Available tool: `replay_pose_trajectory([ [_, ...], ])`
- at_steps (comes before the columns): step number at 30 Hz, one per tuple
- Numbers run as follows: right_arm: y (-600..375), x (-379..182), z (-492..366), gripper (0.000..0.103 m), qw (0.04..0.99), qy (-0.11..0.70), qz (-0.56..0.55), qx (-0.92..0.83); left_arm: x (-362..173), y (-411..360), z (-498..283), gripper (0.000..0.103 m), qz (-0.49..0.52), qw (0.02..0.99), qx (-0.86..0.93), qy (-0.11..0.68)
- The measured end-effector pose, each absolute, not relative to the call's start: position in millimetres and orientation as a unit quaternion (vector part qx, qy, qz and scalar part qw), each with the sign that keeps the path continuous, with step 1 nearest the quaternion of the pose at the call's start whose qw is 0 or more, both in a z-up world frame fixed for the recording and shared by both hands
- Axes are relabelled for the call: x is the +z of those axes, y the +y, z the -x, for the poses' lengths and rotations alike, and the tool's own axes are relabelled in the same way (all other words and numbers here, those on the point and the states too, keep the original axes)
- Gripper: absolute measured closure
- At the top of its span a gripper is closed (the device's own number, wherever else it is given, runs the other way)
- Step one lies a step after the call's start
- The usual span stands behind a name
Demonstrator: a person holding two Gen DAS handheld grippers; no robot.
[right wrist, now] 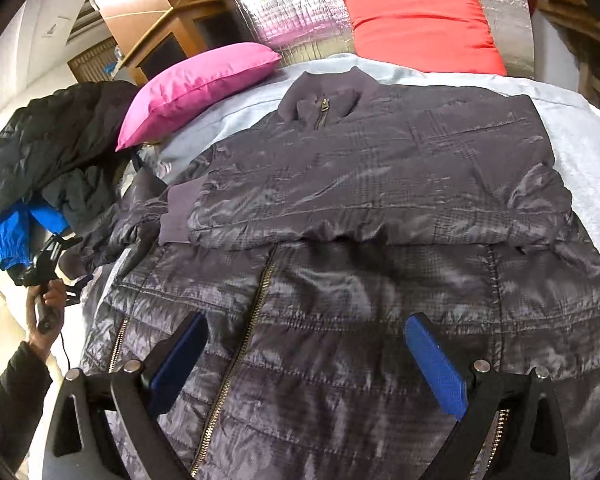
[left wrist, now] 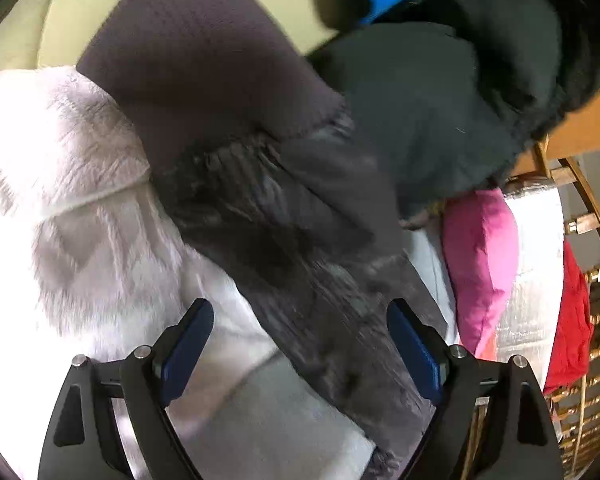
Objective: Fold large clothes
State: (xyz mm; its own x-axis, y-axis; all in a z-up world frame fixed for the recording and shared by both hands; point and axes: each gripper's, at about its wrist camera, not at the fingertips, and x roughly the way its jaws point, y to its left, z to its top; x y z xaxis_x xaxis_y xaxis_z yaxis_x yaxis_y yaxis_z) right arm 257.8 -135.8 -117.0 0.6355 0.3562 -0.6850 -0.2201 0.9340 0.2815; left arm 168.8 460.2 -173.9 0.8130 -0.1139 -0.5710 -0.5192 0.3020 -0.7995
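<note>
Lying flat on the pale blue bed sheet, the dark grey quilted puffer jacket has its collar toward the far pillows and its hem toward the right tongs, so its long axis runs straight away from that hand. One sleeve is laid across the chest, its ribbed cuff ending near the jacket's left edge, and the brass zip runs down between the blue pads. The right tongs stand wide apart just above the lower front panel, gripping nothing. The left tongs, also apart and empty, sit off at the left side of the bed, over a strip of dark grey fabric beside a white fluffy garment and a heap of black and blue coats; that picture is blurred, so whether the strip belongs to the jacket is unclear. Judging by this, the hem is nearer the right hand, and folding it up toward the collar would follow the jacket's length. The magenta pillow and red pillow lie beyond the collar.
</note>
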Motion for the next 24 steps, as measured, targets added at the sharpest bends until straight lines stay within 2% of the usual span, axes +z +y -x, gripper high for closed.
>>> replay_pose_trajectory([
  [5,-136.7,-127.6,-258.9,0.002,0.895,0.405,-0.092,0.162,-171.4,469.0,-184.1,0.016,0.567,0.766,0.149,0.265],
  [6,-136.6,-129.6,-258.7,0.002,0.895,0.407,-0.092,0.162,-172.5,471.2,-186.2,0.027,0.568,0.763,0.159,0.265],
  [7,-136.6,-131.1,-258.6,0.002,0.894,0.408,-0.091,0.162,-173.3,475.0,-189.4,0.044,0.566,0.757,0.18,0.271],
  [8,-136.9,-131.8,-258.4,0.002,0.894,0.408,-0.092,0.162,-175.2,477.0,-194.4,0.056,0.56,0.754,0.198,0.282],
  [9,-137.5,-132.4,-258.4,0.002,0.894,0.407,-0.092,0.162,-174.7,480.0,-198.3,0.078,0.551,0.75,0.217,0.295],
  [10,-138.2,-132.7,-258.5,0.002,0.894,0.407,-0.093,0.162,-175.1,483.4,-201.7,0.087,0.543,0.742,0.234,0.314],
  [13,-140.3,-133.8,-258.1,0.003,0.894,0.405,-0.097,0.163,-169.5,488.0,-203.3,0.097,0.545,0.734,0.243,0.323],
  [16,-141.6,-133.0,-255.9,0.003,0.896,0.401,-0.099,0.164,-143.2,474.2,-202.2,0.099,0.499,0.761,0.258,0.326],
  [24,-154.5,-115.1,-246.5,0.003,0.902,0.375,-0.127,0.171,5.6,332.4,-218.2,0.099,0.25,0.915,0.203,0.245],
])
